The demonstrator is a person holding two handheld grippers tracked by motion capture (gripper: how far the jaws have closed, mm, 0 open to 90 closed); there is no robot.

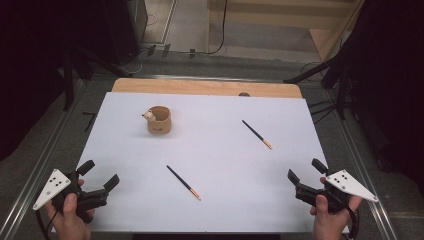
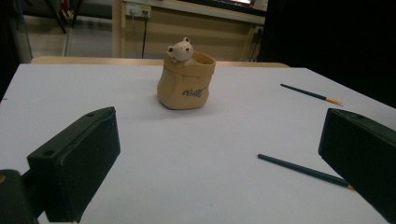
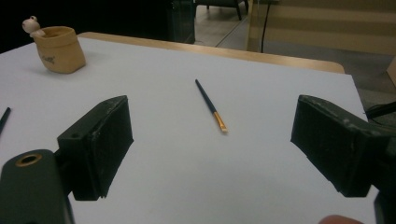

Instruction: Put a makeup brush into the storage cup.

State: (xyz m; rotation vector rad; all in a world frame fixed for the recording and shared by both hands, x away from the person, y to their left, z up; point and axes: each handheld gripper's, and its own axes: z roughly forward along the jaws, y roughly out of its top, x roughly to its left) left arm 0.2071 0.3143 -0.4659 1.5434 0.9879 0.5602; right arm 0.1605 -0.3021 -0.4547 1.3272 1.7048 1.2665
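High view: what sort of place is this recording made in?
Probably a lab or studio recording station: a white-covered table fenced by metal rails, dark stands beside it, cables across the floor beyond.

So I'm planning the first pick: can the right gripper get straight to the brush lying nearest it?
Probably yes. The right gripper is open, and bare white table lies between it and the brush, with the bear pot well off to the side.
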